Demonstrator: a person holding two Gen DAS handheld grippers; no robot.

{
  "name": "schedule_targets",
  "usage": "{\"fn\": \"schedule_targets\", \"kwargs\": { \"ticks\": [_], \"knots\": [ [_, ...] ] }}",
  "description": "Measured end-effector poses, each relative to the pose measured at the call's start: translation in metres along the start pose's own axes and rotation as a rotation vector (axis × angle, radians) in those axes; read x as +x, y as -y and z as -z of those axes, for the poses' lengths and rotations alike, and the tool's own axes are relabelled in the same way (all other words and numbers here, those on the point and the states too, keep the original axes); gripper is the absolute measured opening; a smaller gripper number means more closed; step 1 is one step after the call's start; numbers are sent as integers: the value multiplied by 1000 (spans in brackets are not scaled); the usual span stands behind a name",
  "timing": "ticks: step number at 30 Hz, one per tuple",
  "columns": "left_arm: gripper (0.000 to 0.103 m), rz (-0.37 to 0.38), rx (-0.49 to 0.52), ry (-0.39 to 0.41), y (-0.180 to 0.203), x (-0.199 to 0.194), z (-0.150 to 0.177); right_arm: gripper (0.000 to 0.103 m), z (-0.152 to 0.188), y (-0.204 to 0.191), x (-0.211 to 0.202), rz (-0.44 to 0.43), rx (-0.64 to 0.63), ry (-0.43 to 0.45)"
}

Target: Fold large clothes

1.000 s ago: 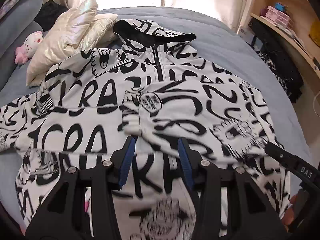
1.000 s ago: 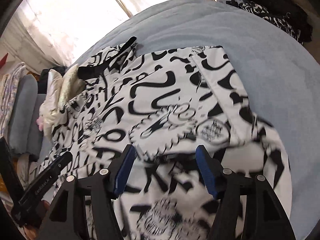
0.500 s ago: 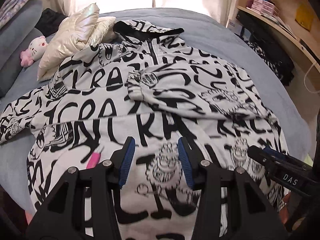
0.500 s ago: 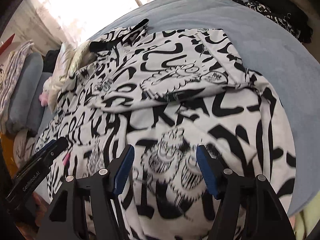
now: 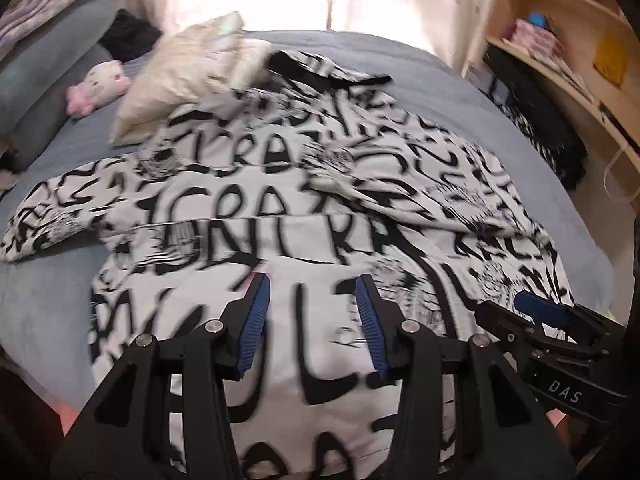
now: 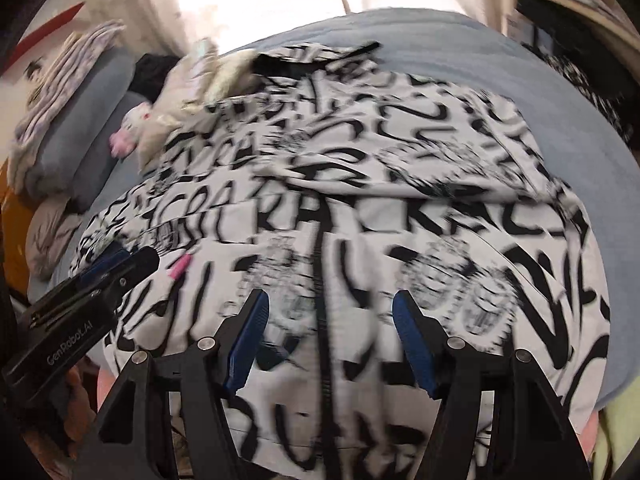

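Matt cloth jacket, shiny pillow, wooden shelf

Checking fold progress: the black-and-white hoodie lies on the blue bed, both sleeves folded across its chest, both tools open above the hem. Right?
Not quite: only one sleeve of the hoodie is folded across; the other sleeve lies spread on the bed, per the left wrist view.

Both open grippers, the left gripper and the right gripper, pull back from the folded sleeve toward the jacket's bottom edge, holding nothing.
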State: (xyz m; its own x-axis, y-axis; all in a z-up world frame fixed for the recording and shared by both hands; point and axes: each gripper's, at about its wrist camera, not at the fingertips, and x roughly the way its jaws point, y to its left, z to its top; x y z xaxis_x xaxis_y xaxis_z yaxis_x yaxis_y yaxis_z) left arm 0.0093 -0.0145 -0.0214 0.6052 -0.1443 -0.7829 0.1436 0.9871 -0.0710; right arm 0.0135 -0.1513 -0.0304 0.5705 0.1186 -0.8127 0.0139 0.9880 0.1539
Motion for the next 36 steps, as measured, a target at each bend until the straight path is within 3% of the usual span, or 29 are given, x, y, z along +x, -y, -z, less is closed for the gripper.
{"fn": "schedule_targets", "kwargs": {
  "ticks": [6, 12, 21, 28, 36],
  "knots": [
    [42, -42, -101, 52, -74, -25, -9, 66, -21, -80, -14, 44, -169, 77],
    [42, -102, -236, 108, -164, -49, -15, 66, -43, -163, -16, 1, -260, 136],
    [42, -166, -377, 139, -271, -55, -11, 66, -76, -275, 22, -76, -348, 167],
    [42, -106, -504, 105, -349, -32, 0, 66, -93, -356, 80, -106, -405, 125],
    [42, 81, -762, 78, -453, 15, 40, 65, -108, -414, 155, -121, -444, 106]
  ]
}}
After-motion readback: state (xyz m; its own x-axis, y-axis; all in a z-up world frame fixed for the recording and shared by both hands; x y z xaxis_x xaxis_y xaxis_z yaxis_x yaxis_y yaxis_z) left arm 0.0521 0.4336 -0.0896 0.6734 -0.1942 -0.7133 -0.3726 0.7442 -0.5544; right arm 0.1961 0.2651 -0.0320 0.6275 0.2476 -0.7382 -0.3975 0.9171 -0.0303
